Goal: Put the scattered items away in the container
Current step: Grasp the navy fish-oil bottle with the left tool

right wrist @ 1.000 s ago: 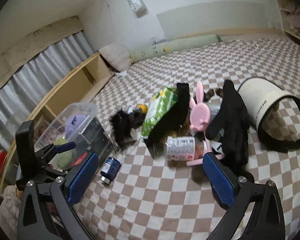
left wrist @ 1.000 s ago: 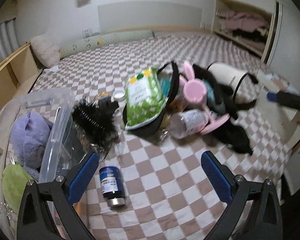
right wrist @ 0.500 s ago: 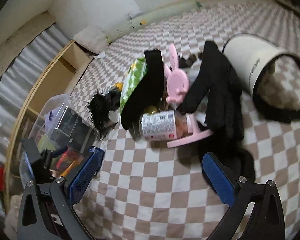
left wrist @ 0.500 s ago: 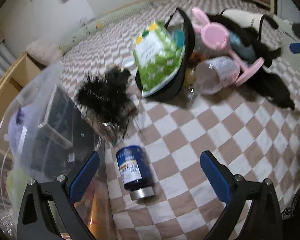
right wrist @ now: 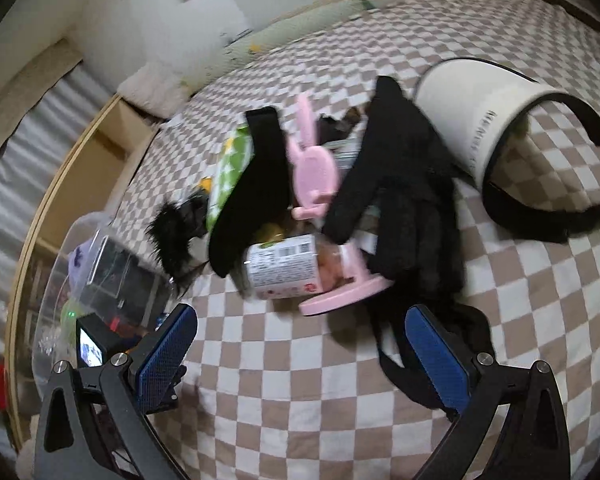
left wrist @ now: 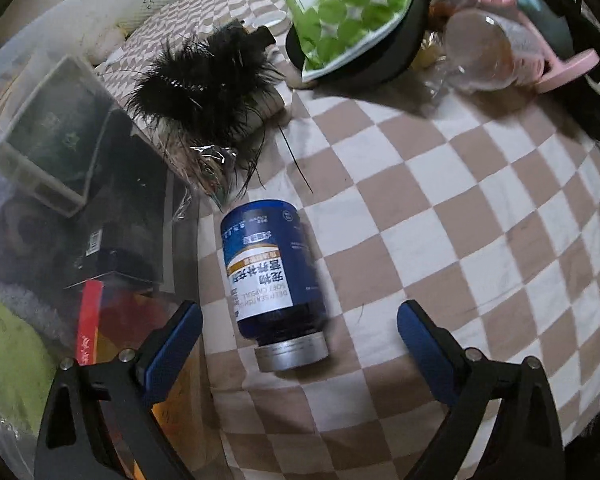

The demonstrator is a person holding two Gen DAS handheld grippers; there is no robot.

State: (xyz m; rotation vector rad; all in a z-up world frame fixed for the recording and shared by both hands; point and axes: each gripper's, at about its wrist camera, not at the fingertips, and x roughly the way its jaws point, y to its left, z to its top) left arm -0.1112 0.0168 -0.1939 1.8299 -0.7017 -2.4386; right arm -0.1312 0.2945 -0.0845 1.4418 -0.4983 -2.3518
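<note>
A checkered bed (left wrist: 440, 208) carries a blue bottle (left wrist: 270, 276) and, apparently, a jar (right wrist: 284, 270).

The left gripper (left wrist: 298, 326) hangs wide open over a checked bed (left wrist: 480, 240), its blue pads either side of a blue bottle (left wrist: 272, 276). The bottle lies on its side, silver cap toward the camera, touching neither pad. Just left of it stands a clear bin (left wrist: 16, 60) holding a dark box (left wrist: 52, 136), a red box (left wrist: 88, 324) and something green (left wrist: 8, 360). A black feather tuft (left wrist: 204, 80) lies beyond the bottle, against the bin. Farther off sit a green packet (left wrist: 344, 4) on a black pouch (left wrist: 392, 56), a clear jar (left wrist: 488, 52) on its side and a pink stand (left wrist: 564, 68).
</note>
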